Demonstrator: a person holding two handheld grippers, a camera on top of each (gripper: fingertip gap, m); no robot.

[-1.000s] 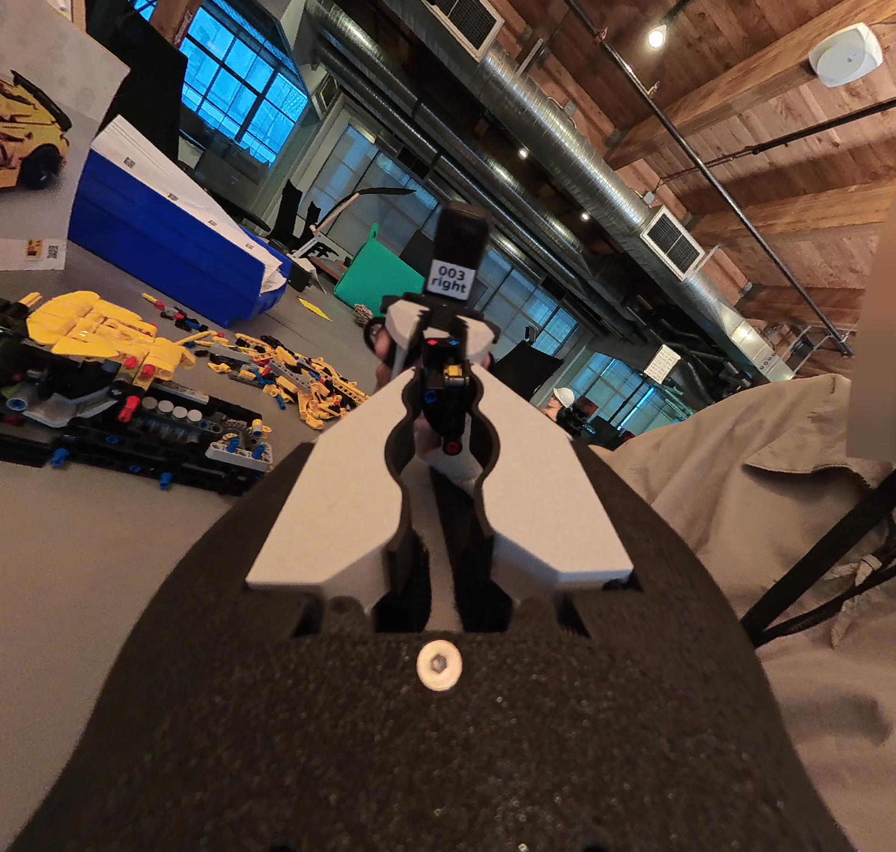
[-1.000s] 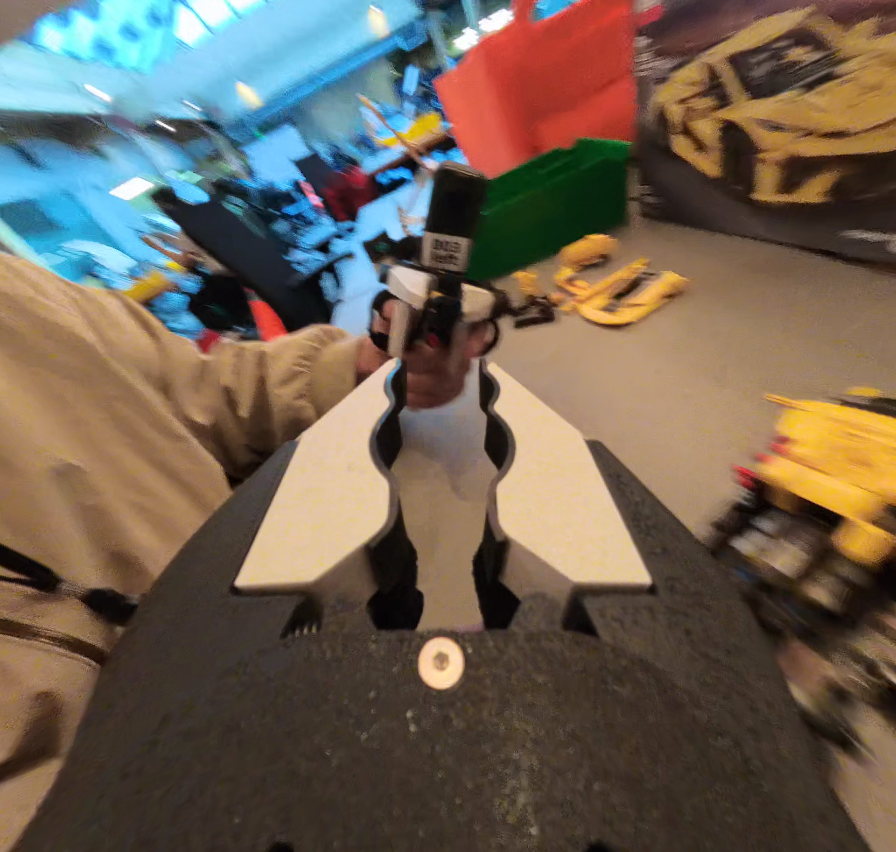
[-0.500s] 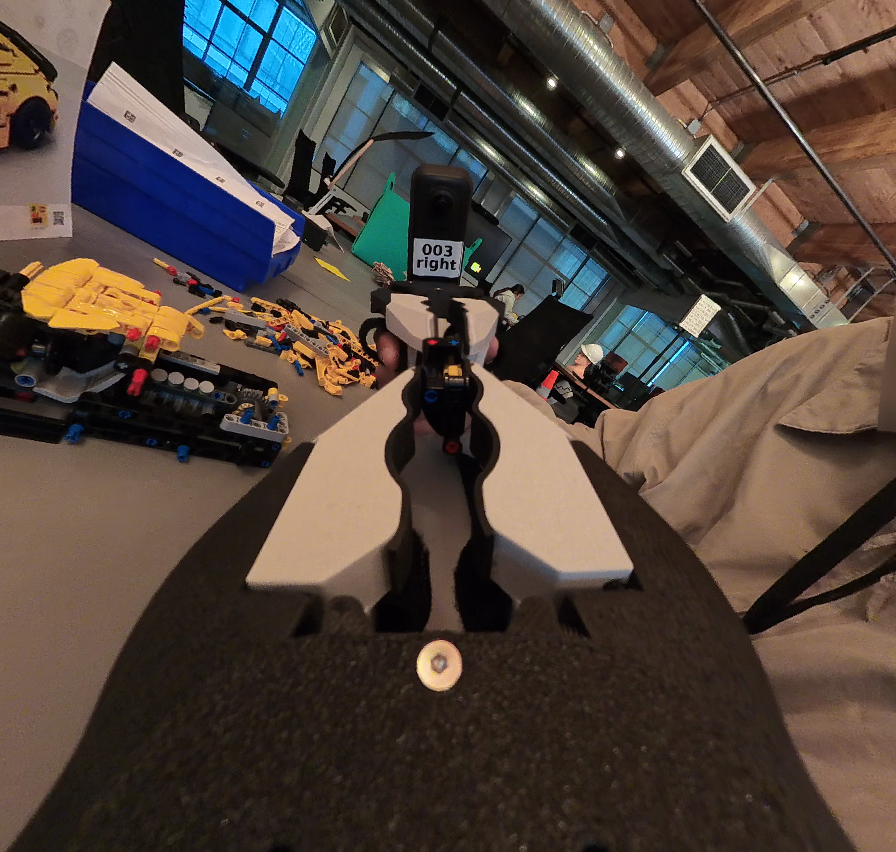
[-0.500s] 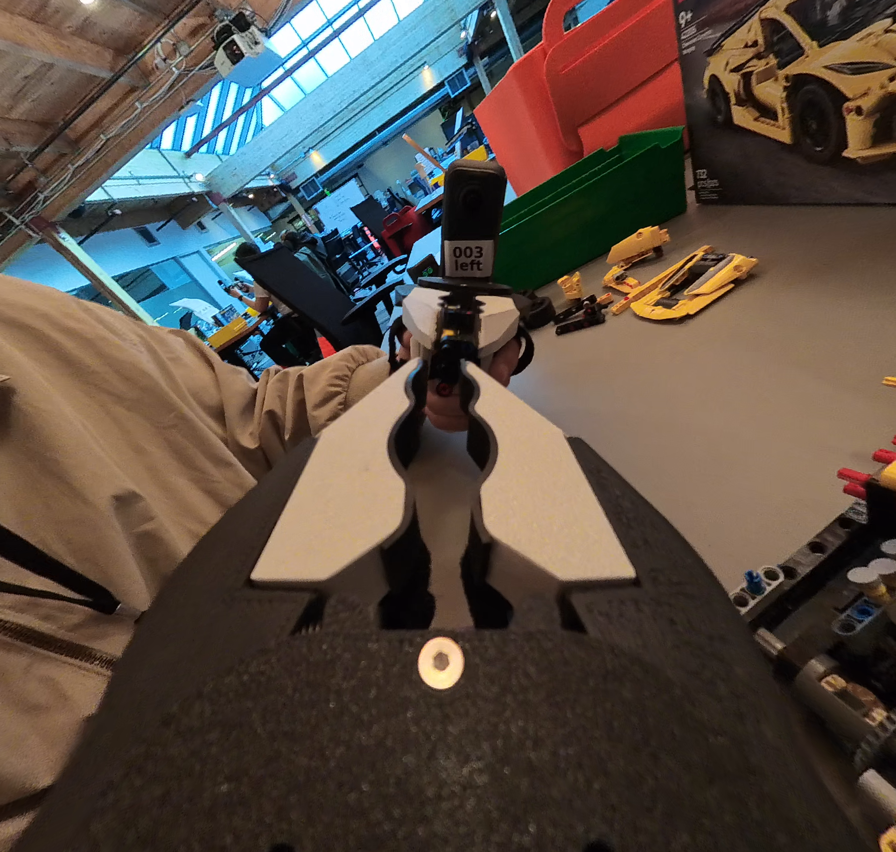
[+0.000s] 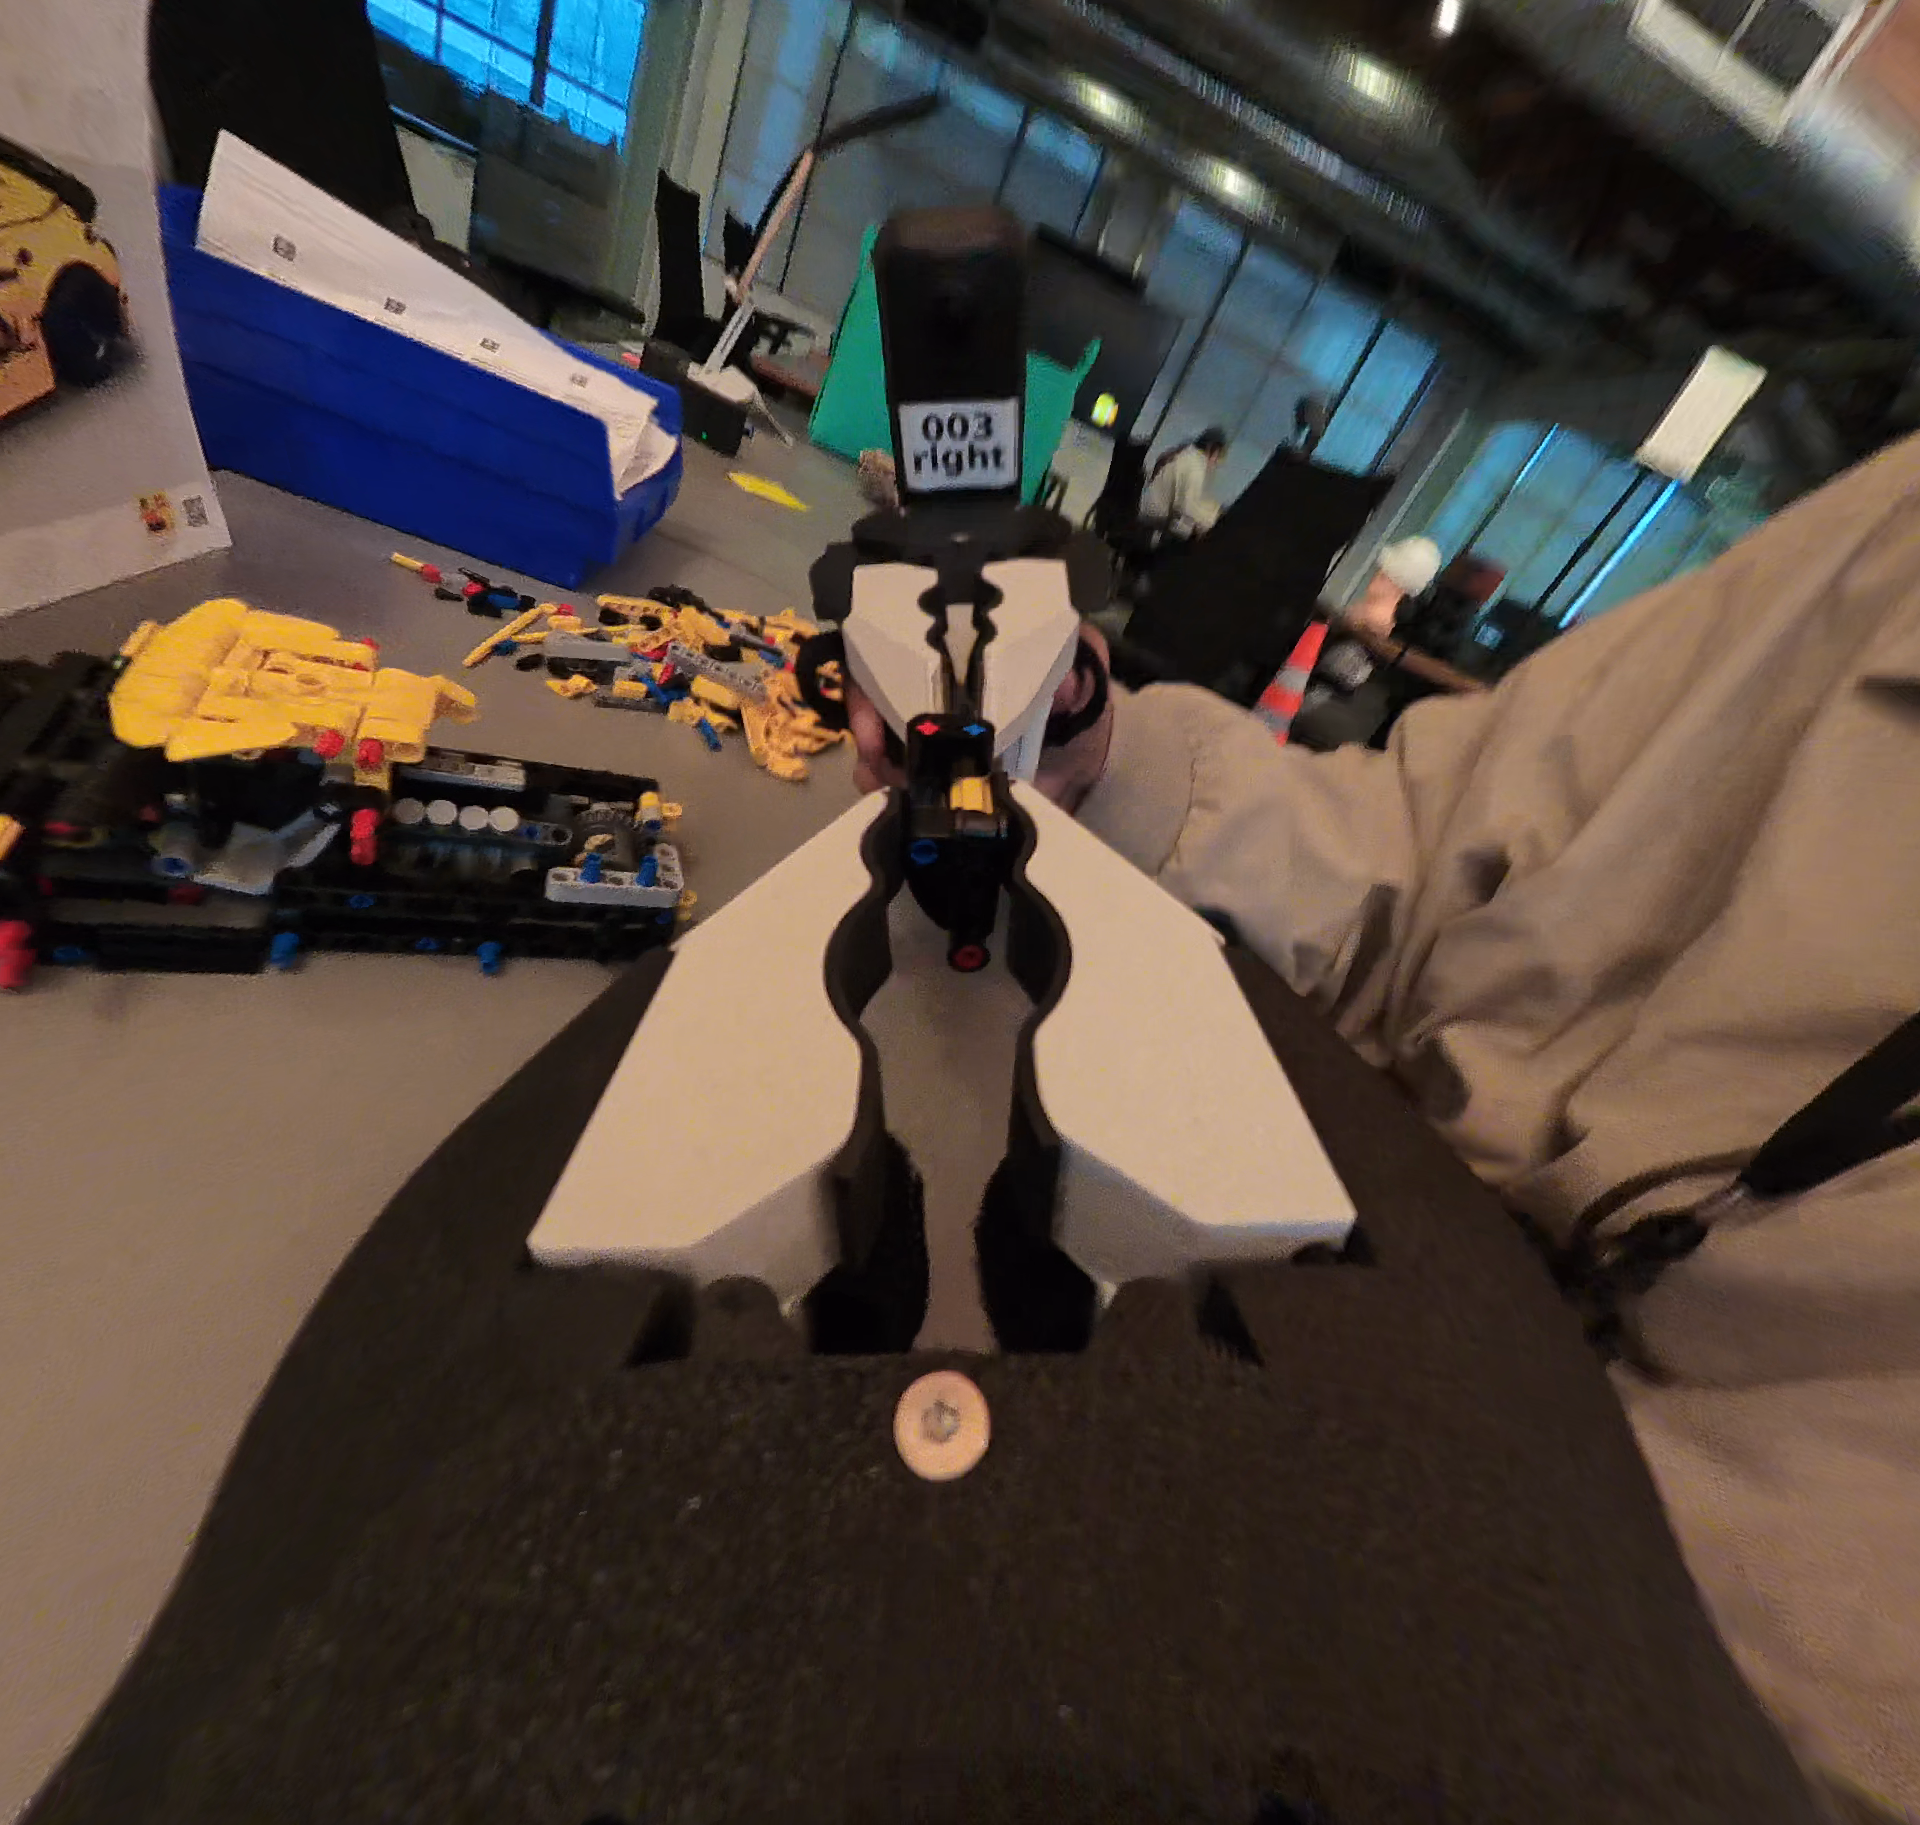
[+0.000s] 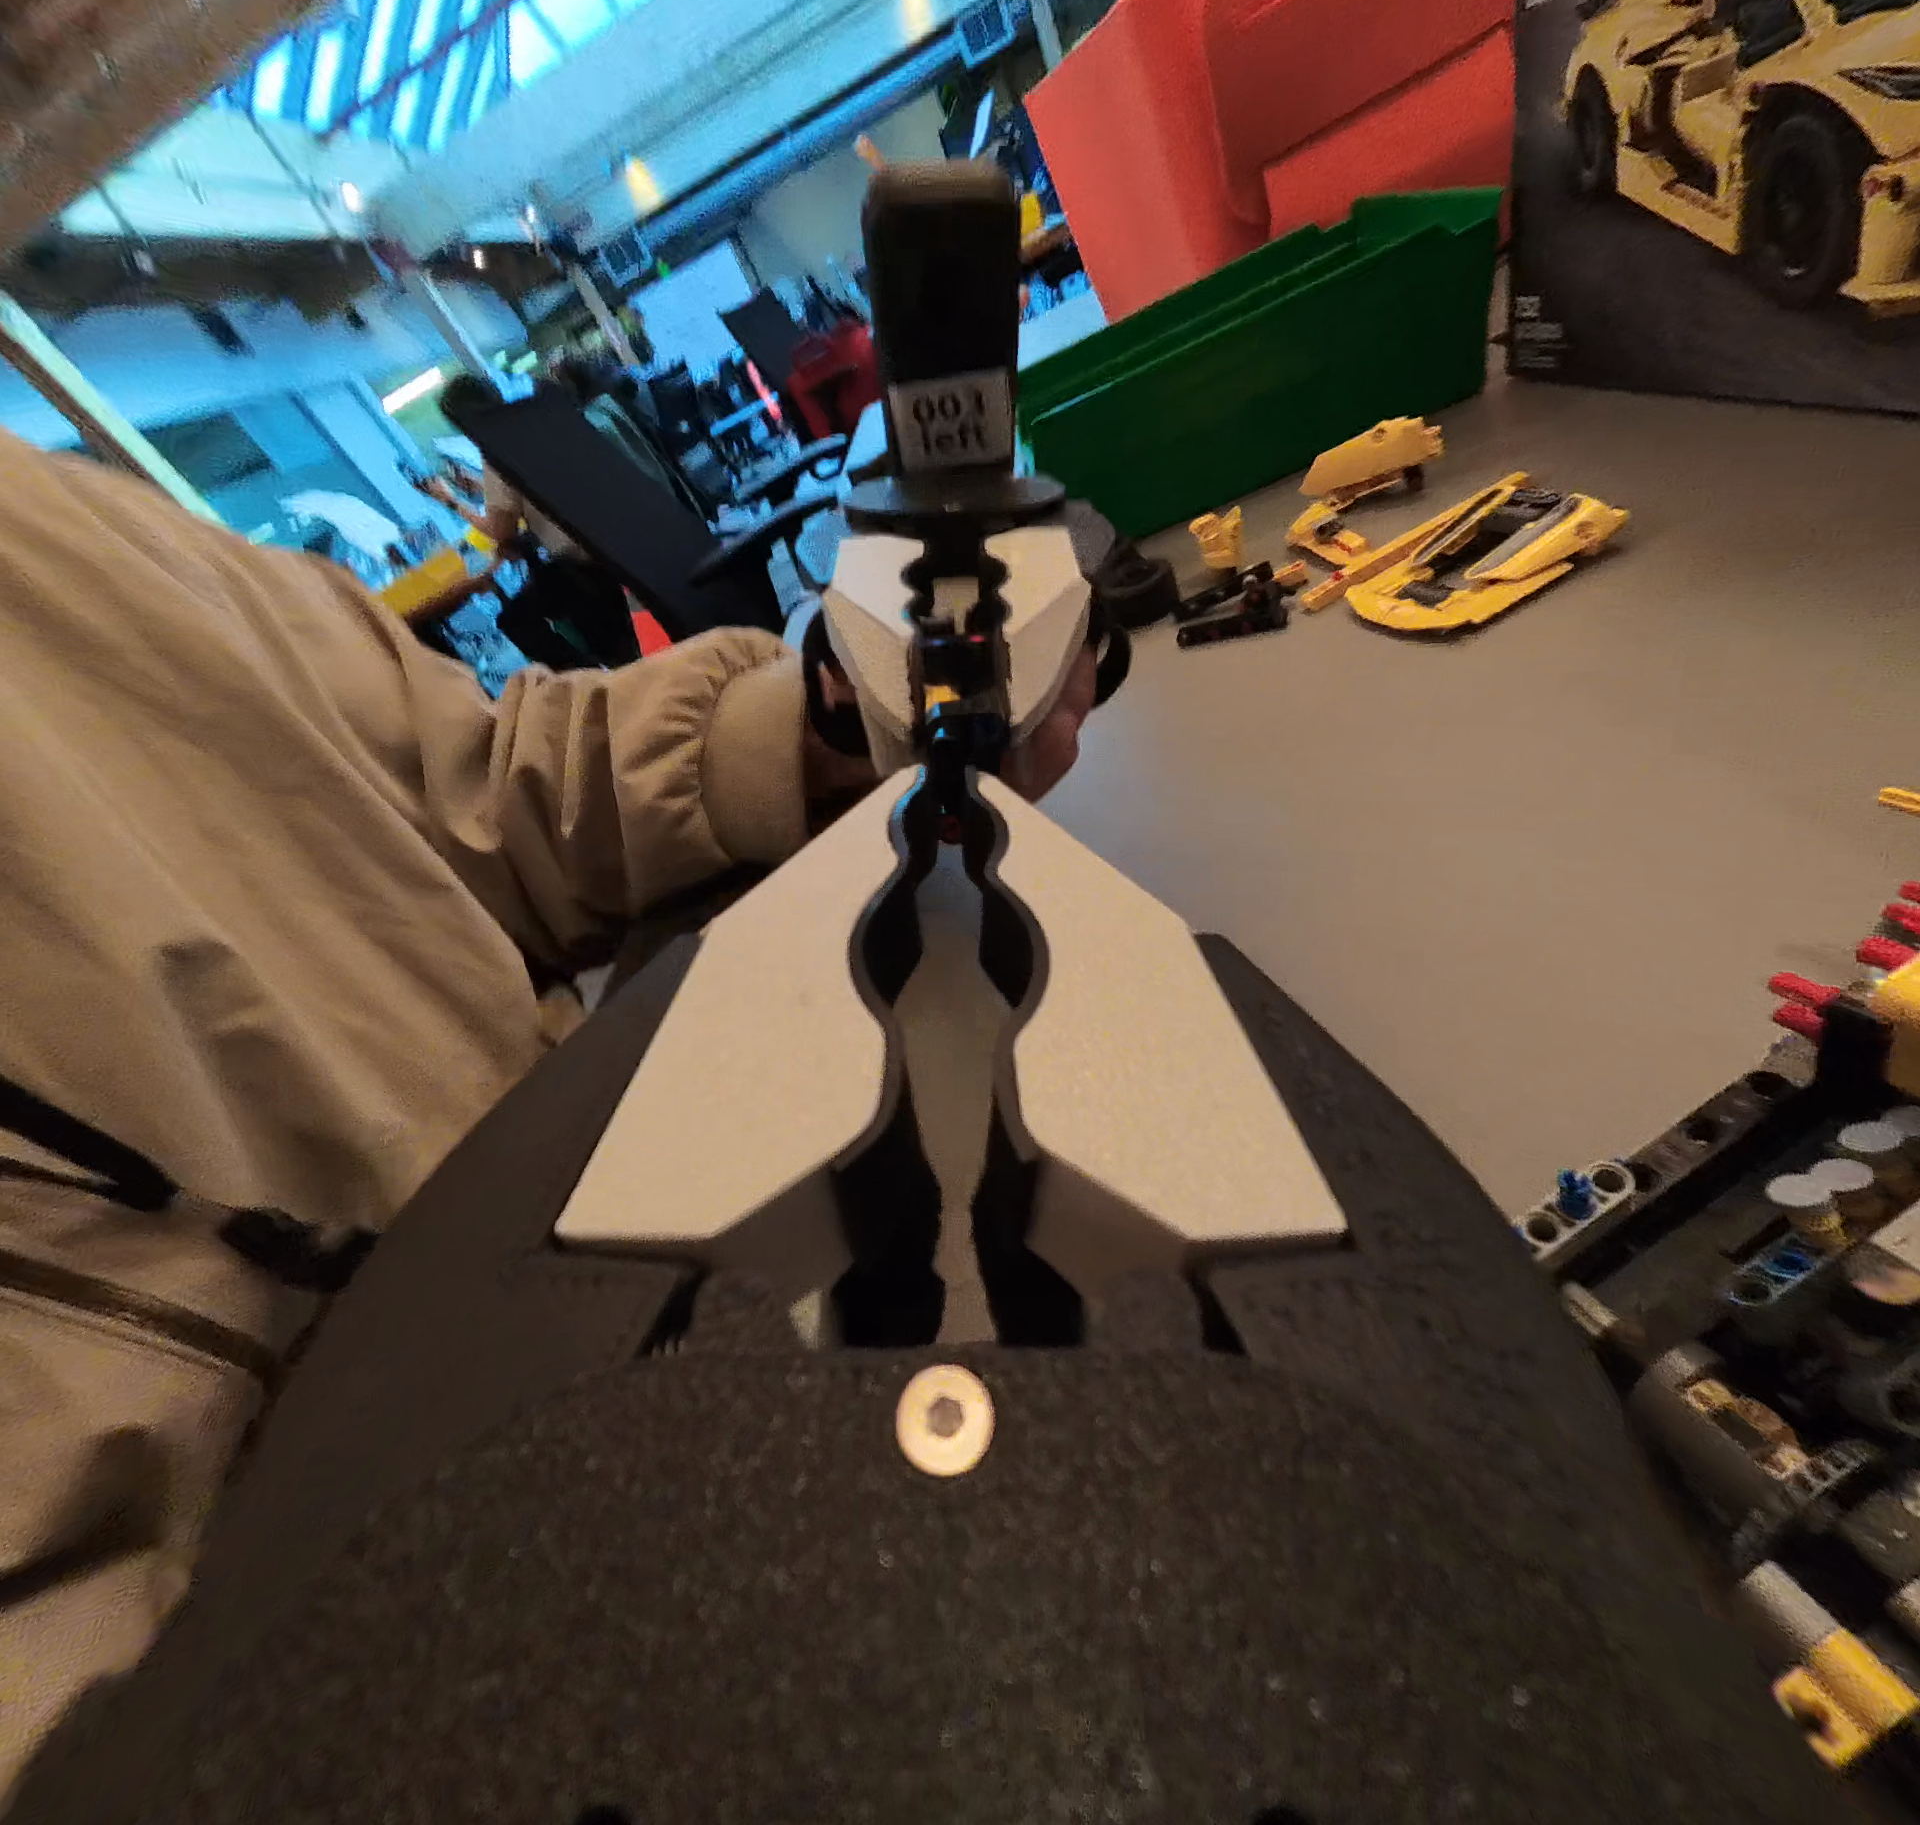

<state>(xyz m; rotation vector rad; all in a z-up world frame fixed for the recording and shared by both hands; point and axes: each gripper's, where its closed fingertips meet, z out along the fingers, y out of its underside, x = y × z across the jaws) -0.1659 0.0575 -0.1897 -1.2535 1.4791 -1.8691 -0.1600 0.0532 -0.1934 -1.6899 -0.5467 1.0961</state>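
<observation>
My two grippers point at each other above the grey table [image 5: 208,1100]. Between them is a small black brick assembly [image 5: 954,845] with a yellow part and red and blue pins. My left gripper [image 5: 951,819] is shut on its near end. In that view the right gripper's white fingers [image 5: 894,648] close on its far end. In the right wrist view my right gripper [image 6: 945,793] is shut on the assembly [image 6: 951,736], with the left gripper's fingers [image 6: 1049,622] just beyond. A hand in a beige sleeve [image 6: 623,757] holds each gripper.
A part-built black and yellow car chassis [image 5: 343,840] lies at left, loose bricks [image 5: 675,663] and a blue bin [image 5: 416,404] behind it. The right wrist view shows yellow body panels [image 6: 1455,549], a green bin [image 6: 1247,393], a red bag [image 6: 1299,92] and a car box [image 6: 1714,165]. The grippers are tip to tip, or close to it.
My right gripper's fingers have narrowed from open onto the assembly. The two grippers have drawn closer together, and both views have tilted down toward the table.
</observation>
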